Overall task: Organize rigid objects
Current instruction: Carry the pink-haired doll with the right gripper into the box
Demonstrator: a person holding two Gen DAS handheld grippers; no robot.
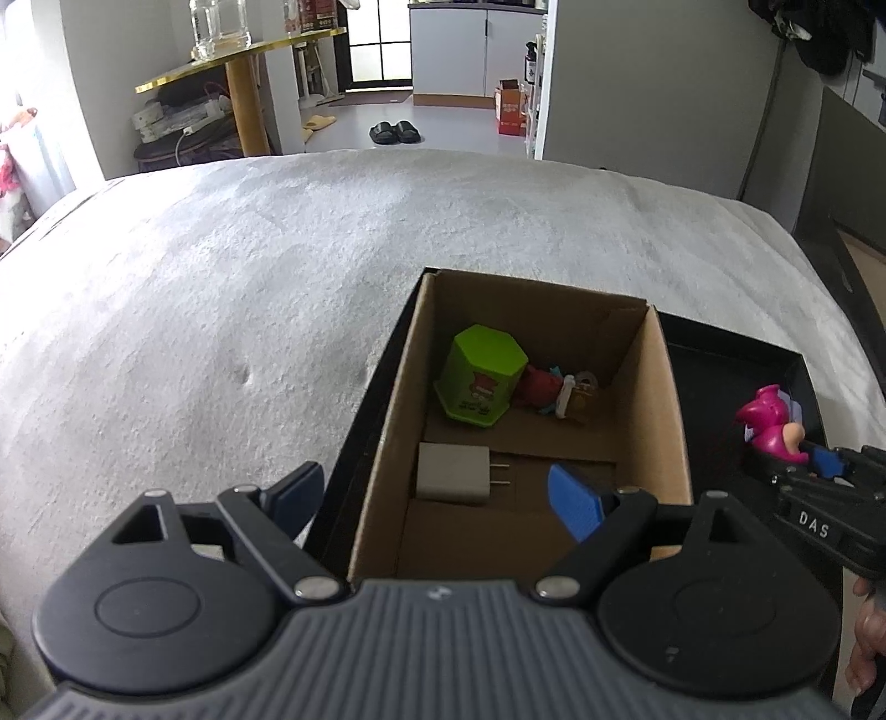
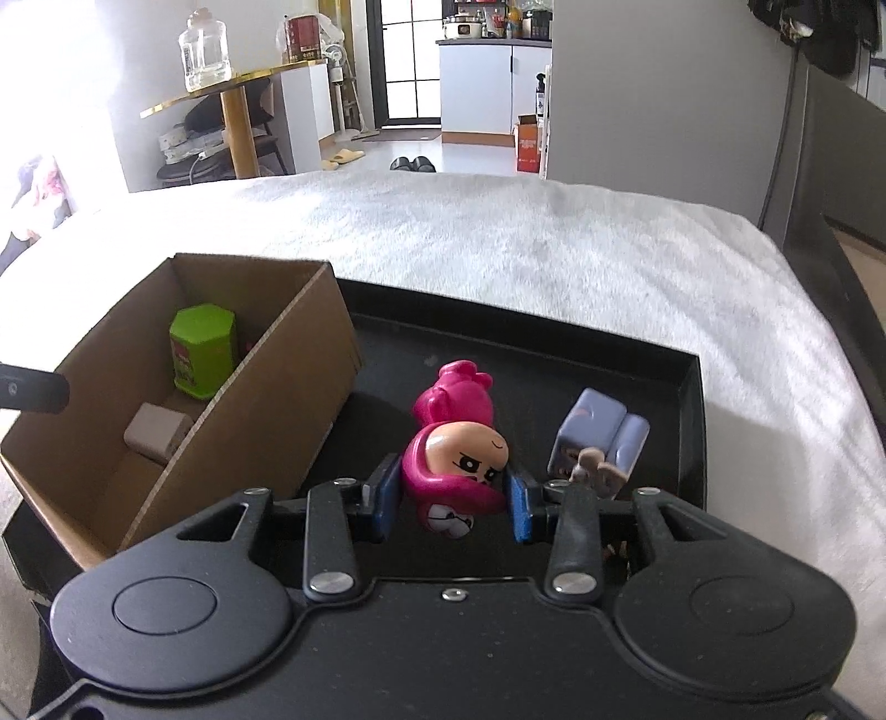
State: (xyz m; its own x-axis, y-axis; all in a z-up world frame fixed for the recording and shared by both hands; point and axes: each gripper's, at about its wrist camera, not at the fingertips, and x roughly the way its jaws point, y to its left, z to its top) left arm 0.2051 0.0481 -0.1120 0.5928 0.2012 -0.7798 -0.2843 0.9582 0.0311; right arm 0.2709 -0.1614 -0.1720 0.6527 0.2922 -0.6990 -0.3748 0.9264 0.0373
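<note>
A cardboard box (image 1: 673,399) stands in the left part of a black tray (image 2: 692,399) on a white blanket. In the box lie a green hexagonal tin (image 1: 479,376), a red figure with a small padlock (image 1: 556,390) and a grey charger plug (image 1: 454,473). My left gripper (image 1: 434,501) is open and empty above the box's near end. My right gripper (image 2: 454,498) is shut on a pink toy figure (image 2: 457,437) over the tray. A lilac figure (image 2: 601,435) lies right of it. The tin (image 2: 202,351) and plug (image 2: 158,432) also show in the right wrist view.
The white blanket (image 1: 277,288) covers the surface around the tray. Beyond its far edge are a gold-edged side table with a clear jar (image 2: 205,52), slippers (image 1: 394,132) on the floor and a dark chair frame (image 2: 841,232) at the right.
</note>
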